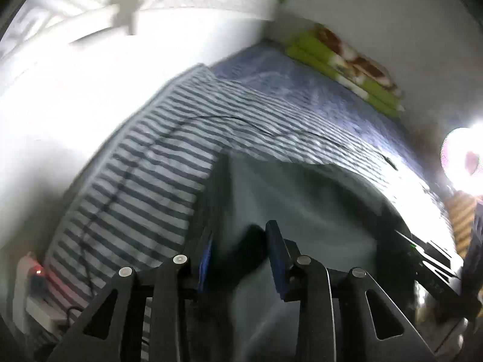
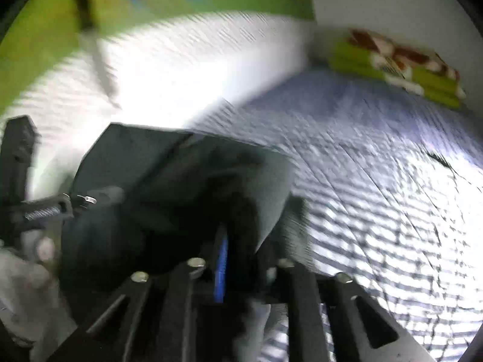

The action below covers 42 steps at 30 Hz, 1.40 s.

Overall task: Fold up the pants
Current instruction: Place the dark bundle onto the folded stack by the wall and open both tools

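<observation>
Left wrist view first: the left gripper [image 1: 240, 250] has a dark fold of the grey pants [image 1: 302, 211] bunched between its blue pads [image 1: 277, 250]. The jaws stand a little apart, and through the blur I cannot tell whether the pads press on the cloth or only flank it. The pants spread out ahead of the gripper and to its right, lying over a striped bedsheet [image 1: 151, 166] on the bed. A thin black cable [image 1: 145, 154] trails across the stripes. Further off, a folded green and red-patterned blanket [image 1: 347, 66] sits against the white wall [image 1: 392, 30]. At the right edge part of the other black tool [image 1: 428, 256] shows beside the pants.

Right wrist view next, badly smeared: the right gripper [image 2: 241, 259] has grey pants [image 2: 169, 166] cloth heaped over and between its fingers, with one blue pad [image 2: 222, 259] showing edge-on. Whether the jaws pinch the cloth I cannot tell. The pants bunch up ahead and to the left, above the striped bedsheet [image 2: 377, 211]. The left gripper's black frame [image 2: 21, 163] sits at the left edge, touching the same cloth. The folded blanket [image 2: 407, 66] lies at the far end of the bed.
</observation>
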### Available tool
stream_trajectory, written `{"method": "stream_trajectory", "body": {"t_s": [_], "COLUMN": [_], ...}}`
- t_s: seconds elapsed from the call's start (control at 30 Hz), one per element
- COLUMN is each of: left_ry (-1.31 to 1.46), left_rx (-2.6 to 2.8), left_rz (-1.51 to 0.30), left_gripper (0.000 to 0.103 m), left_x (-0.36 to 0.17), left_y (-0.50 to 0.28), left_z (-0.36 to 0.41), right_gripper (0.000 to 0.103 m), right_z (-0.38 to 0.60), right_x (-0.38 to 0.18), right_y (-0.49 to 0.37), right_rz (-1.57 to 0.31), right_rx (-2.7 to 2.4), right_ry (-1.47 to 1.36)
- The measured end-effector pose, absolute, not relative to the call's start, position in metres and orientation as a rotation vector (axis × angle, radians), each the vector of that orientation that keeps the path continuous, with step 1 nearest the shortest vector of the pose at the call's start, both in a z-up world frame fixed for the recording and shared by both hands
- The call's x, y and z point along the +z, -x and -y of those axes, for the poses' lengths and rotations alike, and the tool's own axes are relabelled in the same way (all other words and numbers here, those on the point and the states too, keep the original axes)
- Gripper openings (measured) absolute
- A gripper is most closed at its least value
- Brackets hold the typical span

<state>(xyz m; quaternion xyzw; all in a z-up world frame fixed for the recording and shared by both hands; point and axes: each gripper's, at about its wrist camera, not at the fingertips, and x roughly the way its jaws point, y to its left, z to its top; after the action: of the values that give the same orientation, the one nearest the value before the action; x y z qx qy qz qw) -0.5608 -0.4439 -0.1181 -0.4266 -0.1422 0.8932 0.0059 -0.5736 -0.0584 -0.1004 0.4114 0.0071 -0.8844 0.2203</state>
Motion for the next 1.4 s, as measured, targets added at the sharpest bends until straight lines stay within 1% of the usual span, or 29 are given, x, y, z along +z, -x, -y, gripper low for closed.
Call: {"method": "stream_trajectory", "body": {"t_s": [0.07,0.1,0.2,0.33,0.4,0.47,0.6,0.63,0.7,0.77,0.87,1.07,1.17,1.33,1.37,1.4], "left_ry": [1.265,1.239,1.200,1.137,1.154,1.192,1.276,1.289,1.311,1.326,1.375,1.380,1.360,1.251,1.225,1.195], "left_rx": [2.837,2.857,2.865,2.815,2.771,2.760,2.796,2.812,2.838,2.873,2.907,2.922,2.919,2.937,2.940,2.949], "left_rz": [0.488,0.461,0.405,0.388,0.324,0.260,0.303,0.304,0.378,0.366,0.316,0.312,0.296,0.212,0.184,0.166], "left_gripper": [0.036,0.036,0.036,0.036,0.036,0.036,0.036,0.036,0.036,0.036,0.036,0.036,0.040,0.050,0.054,0.061], "left_x": [-0.111,-0.105,-0.099,-0.092,-0.090,-0.095,-0.117,-0.117,-0.119,-0.117,-0.121,-0.111,-0.095,-0.046,-0.037,-0.027], "left_y": [0.551,0.544,0.527,0.509,0.502,0.501,0.503,0.502,0.492,0.480,0.456,0.387,0.352,0.284,0.271,0.255], "left_z": [0.454,0.456,0.455,0.442,0.421,0.406,0.412,0.415,0.428,0.433,0.436,0.412,0.385,0.327,0.316,0.304], "right_gripper": [0.030,0.034,0.034,0.034,0.034,0.035,0.034,0.034,0.034,0.034,0.034,0.034,0.034,0.036,0.036,0.038], "right_z": [0.044,0.039,0.024,0.028,0.039,0.046,0.059,0.060,0.059,0.053,0.040,-0.003,-0.024,-0.057,-0.066,-0.072], "right_x": [-0.099,-0.096,-0.080,-0.063,-0.062,-0.068,-0.086,-0.092,-0.097,-0.099,-0.099,-0.082,-0.069,-0.041,-0.032,-0.026], "right_y": [0.573,0.570,0.551,0.520,0.505,0.494,0.476,0.473,0.462,0.450,0.435,0.390,0.368,0.325,0.313,0.304], "right_rz": [0.020,0.040,0.083,0.057,0.053,0.007,-0.130,-0.165,-0.237,-0.292,-0.314,-0.237,-0.192,-0.124,-0.109,-0.100], "right_rx": [-2.465,-2.473,-2.505,-2.472,-2.409,-2.390,-2.394,-2.394,-2.407,-2.411,-2.407,-2.425,-2.430,-2.446,-2.453,-2.458], "right_ry": [-1.125,-1.105,-1.018,-0.916,-0.926,-0.936,-0.964,-0.975,-0.991,-1.004,-1.043,-1.089,-1.100,-1.089,-1.075,-1.063]}}
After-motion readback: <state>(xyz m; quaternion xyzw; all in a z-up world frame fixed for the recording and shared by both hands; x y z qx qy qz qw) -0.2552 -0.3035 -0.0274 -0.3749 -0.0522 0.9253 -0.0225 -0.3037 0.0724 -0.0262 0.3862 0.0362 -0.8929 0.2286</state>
